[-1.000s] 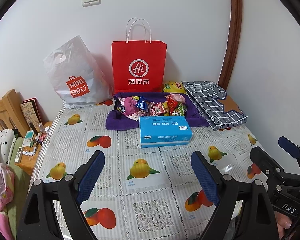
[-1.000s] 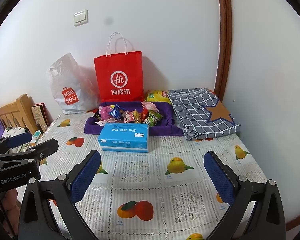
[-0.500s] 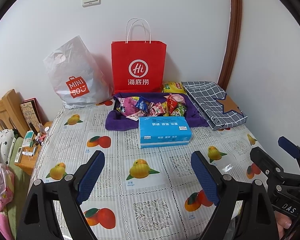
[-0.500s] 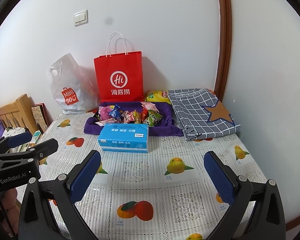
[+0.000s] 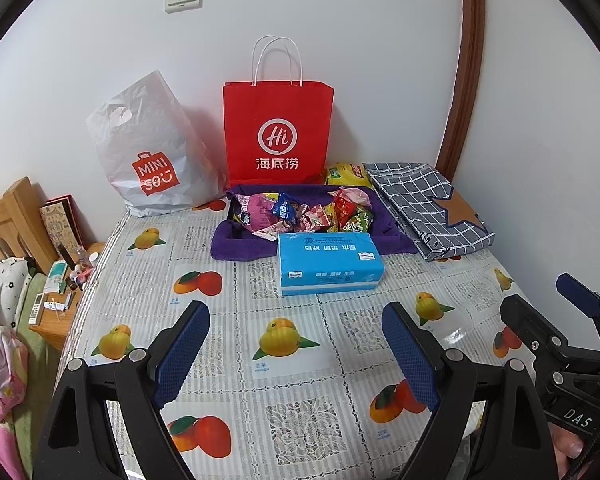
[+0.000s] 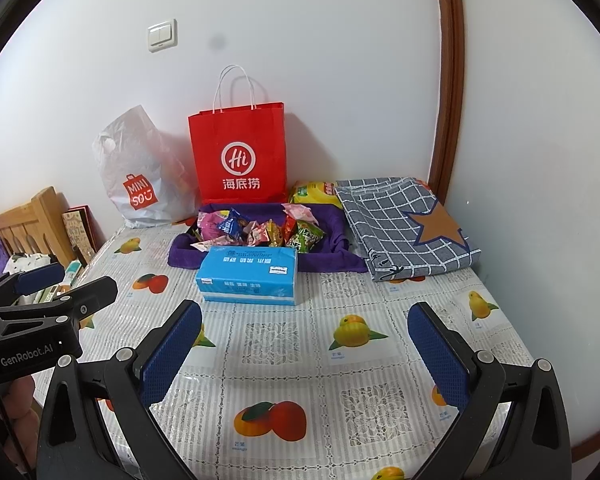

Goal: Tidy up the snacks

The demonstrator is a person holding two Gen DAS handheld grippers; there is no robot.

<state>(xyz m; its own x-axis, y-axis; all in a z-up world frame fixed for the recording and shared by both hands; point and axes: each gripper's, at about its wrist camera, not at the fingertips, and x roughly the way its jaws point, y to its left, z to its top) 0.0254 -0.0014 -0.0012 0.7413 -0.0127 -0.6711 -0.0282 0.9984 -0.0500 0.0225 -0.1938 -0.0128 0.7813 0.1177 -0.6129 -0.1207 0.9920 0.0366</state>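
The left gripper (image 5: 296, 352) hung low over the near part of the table (image 5: 228, 276), its jaws spread wide and holding nothing. The right gripper (image 6: 304, 354) hovered just beside it on the right, likewise wide apart and empty, both pointing toward the far wall. That stance suited a ready or a resting pose equally well.

Straight ahead of both grippers, well beyond their fingertips, lay a blue tissue pack (image 5: 329, 262), flat on the fruit-print tablecloth. Just behind it and touching it sat a purple cloth-lined tray (image 5: 236, 246), and the wrapped snacks (image 5: 304, 214) were heaped together inside it, apparently gathered there to keep them in one place. A yellow snack bag (image 5: 346, 172) lay outside the tray, beyond its far right corner, so it may be a piece left to sort. The heap would fit snacks already collected or a pile waiting to be sorted.

Farther back, a red paper bag (image 5: 278, 136) stood against the wall, a white Miniso bag (image 5: 148, 152) to its left and a folded checked cloth (image 5: 424, 204) to the right.
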